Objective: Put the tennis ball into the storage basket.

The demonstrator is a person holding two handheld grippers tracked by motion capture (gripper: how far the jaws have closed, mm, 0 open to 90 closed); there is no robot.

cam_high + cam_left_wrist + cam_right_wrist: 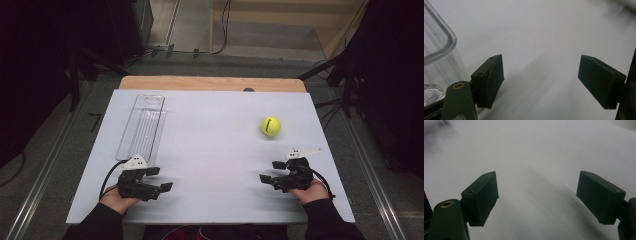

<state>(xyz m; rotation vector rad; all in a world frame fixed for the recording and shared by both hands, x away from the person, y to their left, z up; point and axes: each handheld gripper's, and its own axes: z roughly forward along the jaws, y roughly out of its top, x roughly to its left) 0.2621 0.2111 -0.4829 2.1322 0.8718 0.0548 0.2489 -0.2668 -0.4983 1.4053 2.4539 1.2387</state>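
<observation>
With both the left gripper (159,179) and the right gripper (268,171) held apart and empty, no grasp is begun, and a reach toward the yellow-green felt tennis ball (270,126) is judged next.

High view: you look from above your own side of the table (210,125), forward and down, far enough to take in the whole white top and the floor beyond.
Left gripper view: it looks along the left gripper (540,78), close over the tabletop, the clear tray (436,50) at its left edge.
Right gripper view: it looks along the right gripper (536,196), just as close, at bare white surface.
Shared: the high view holds both grippers, the left gripper (160,179) and the right gripper (270,171), and the clear tray (142,125) too.
</observation>
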